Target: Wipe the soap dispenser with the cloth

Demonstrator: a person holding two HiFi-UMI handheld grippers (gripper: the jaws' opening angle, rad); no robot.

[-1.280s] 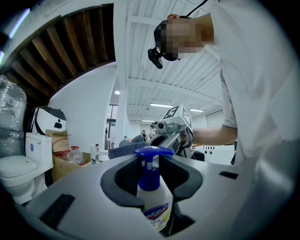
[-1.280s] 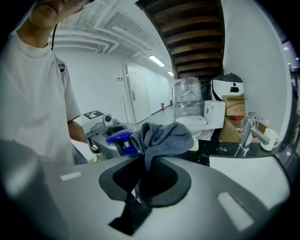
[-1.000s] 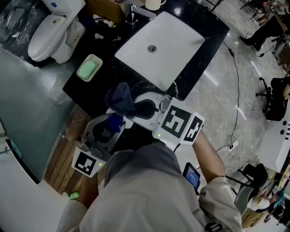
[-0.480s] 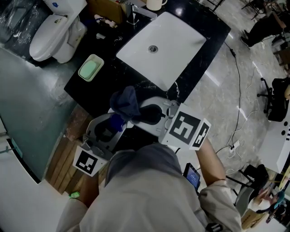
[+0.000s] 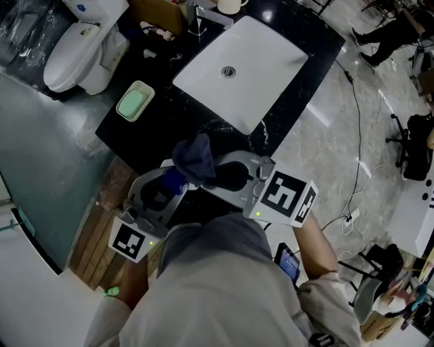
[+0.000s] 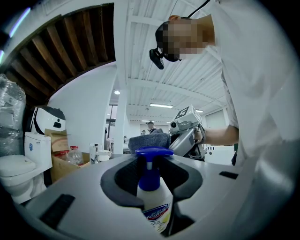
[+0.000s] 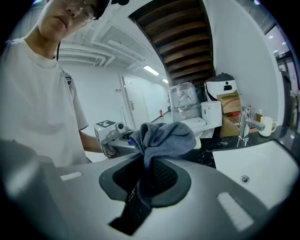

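Note:
My left gripper (image 5: 169,187) (image 6: 152,180) is shut on the soap dispenser (image 6: 154,206), a pale bottle with a blue pump (image 5: 173,181) (image 6: 150,161), and holds it upright. A bunched blue-grey cloth (image 5: 196,156) (image 7: 165,135) is clamped in my right gripper (image 5: 218,171) (image 7: 149,177). In the head view the cloth lies over the pump top. From the left gripper view the cloth (image 6: 149,140) shows just behind the pump head, with the right gripper (image 6: 186,136) beyond it. Both grippers hover at the near edge of the black counter (image 5: 156,132).
A white sink basin (image 5: 271,47) is set in the counter, with a faucet (image 5: 197,19) and a mug (image 5: 230,5) behind it. On the counter's left sits a green soap dish (image 5: 134,102). A toilet (image 5: 78,47) stands at far left. Cables cross the floor (image 5: 356,149) at right.
The right gripper has shifted a little to the right and rolled, dragging the cloth across the pump top. The left gripper and the bottle have kept still.

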